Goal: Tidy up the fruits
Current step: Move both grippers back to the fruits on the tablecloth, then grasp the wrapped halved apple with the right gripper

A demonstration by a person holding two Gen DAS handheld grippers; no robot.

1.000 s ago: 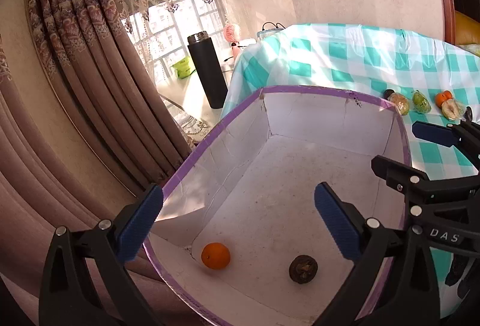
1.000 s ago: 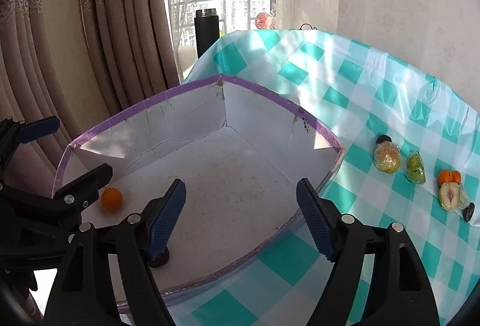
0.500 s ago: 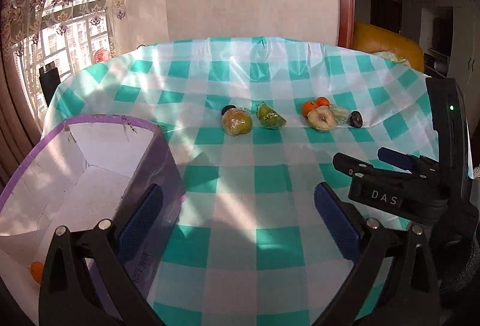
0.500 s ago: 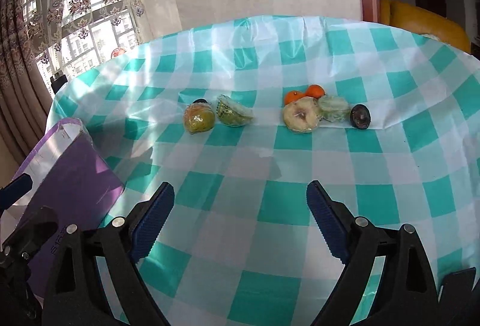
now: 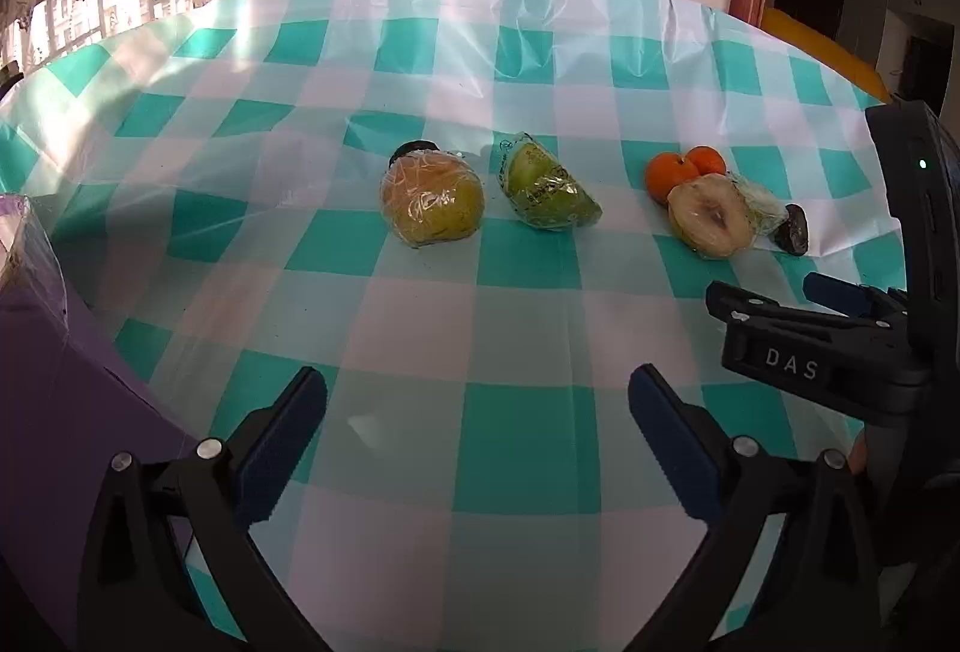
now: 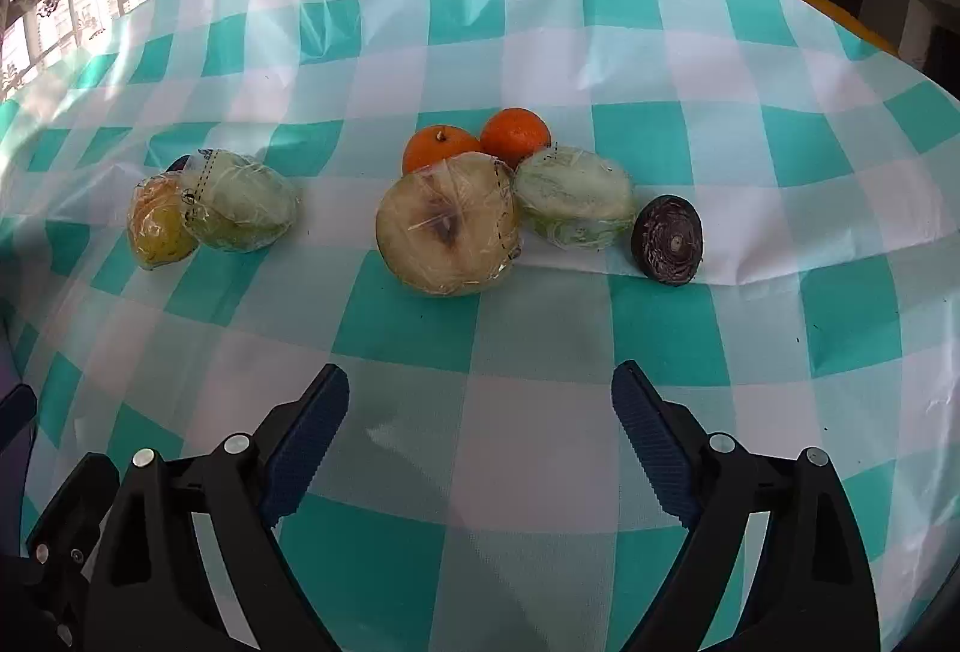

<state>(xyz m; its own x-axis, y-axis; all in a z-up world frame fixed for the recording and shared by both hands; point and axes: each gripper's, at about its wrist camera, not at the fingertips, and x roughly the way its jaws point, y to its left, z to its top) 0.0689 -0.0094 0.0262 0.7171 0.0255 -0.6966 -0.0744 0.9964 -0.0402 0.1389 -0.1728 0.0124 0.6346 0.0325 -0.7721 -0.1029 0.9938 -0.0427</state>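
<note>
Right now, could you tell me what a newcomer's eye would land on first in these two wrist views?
Probably the teal-and-white checked tablecloth, which fills both views. Next, the cluster of fruit at its middle: a plastic-wrapped halved pear facing the right wrist camera, two small oranges just behind it, and a dark round fruit off to its right. In the foreground, the right tongs and left tongs both stand open and empty, short of the fruit.
</note>
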